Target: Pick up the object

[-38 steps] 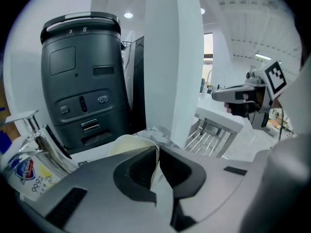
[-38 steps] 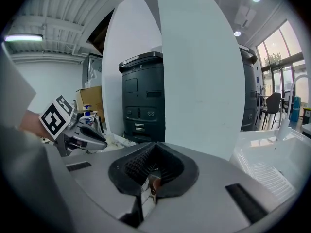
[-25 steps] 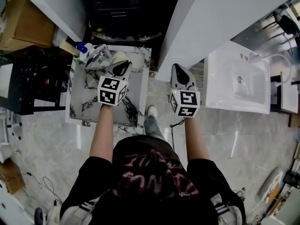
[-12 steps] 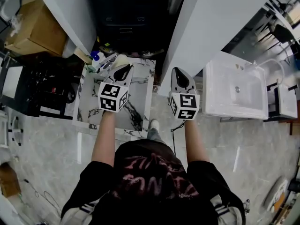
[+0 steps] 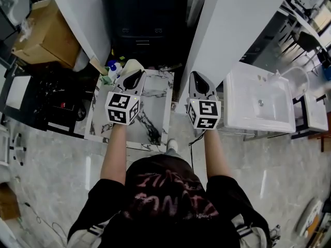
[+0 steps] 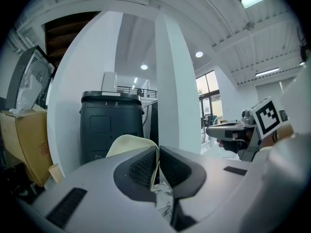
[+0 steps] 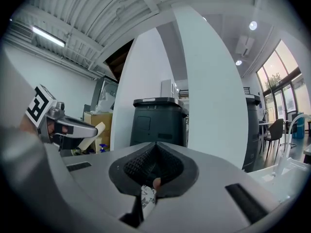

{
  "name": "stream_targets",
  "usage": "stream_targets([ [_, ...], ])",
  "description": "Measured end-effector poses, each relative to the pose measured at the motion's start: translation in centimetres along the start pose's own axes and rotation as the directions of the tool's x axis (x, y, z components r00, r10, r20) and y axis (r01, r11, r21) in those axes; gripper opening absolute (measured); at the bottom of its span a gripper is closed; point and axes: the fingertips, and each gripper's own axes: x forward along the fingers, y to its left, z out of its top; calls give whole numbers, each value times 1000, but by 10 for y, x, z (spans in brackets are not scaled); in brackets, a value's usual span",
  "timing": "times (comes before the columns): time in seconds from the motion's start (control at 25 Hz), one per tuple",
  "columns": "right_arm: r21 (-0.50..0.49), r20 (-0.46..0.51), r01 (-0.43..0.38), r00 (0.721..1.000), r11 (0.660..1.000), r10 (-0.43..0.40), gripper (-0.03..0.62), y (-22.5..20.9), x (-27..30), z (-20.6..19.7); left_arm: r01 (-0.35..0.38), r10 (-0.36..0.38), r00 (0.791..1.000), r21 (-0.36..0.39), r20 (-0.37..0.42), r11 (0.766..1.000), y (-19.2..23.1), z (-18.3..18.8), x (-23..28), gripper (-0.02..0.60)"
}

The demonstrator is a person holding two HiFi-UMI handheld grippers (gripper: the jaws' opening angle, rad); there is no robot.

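The object is a thin, cream-coloured curved piece (image 5: 130,66). My left gripper (image 5: 133,77) is shut on its edge and holds it in the air above the marble table (image 5: 153,122). In the left gripper view the cream piece (image 6: 127,144) sticks up to the left of the jaws, pinched between the ribbed pads (image 6: 144,166). My right gripper (image 5: 199,84) is beside it at about the same height, shut with nothing between its jaws. The right gripper view shows the left gripper (image 7: 81,128) with the cream piece (image 7: 95,131) at the far left.
A blue-capped bottle (image 5: 113,68) stands at the table's far left corner. A black bin (image 6: 112,125) is straight ahead between white pillars (image 5: 227,30). A white sink (image 5: 258,105) lies to the right, a cardboard box (image 5: 44,35) and dark shelving to the left.
Both grippers have risen, and the table below them looks smaller and farther off. The cream piece has gone up with the left gripper. Both sets of jaws stay closed.
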Motion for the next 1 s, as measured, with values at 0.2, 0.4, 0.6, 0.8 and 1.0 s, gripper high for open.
stream_targets([
  [0.2,-4,26,10,1000,1000,-10,14,6,-7,11,-3,2,999,15,45,1000,1,15,-15,34],
  [0.4,-8,43,22,999,1000,-21,14,8,-12,18,-3,1,998,27,67,1000,1,24,-23,34],
  [0.6,-18,51,16,999,1000,-15,14,13,-15,23,-4,2,997,25,83,1000,1,29,-27,34],
  [0.8,-18,56,15,998,1000,-14,14,15,-16,24,-4,2,996,24,88,1000,1,29,-30,34],
  [1.0,-47,39,-2,999,999,4,14,21,-14,21,0,-2,995,19,96,1000,1,29,-32,34],
])
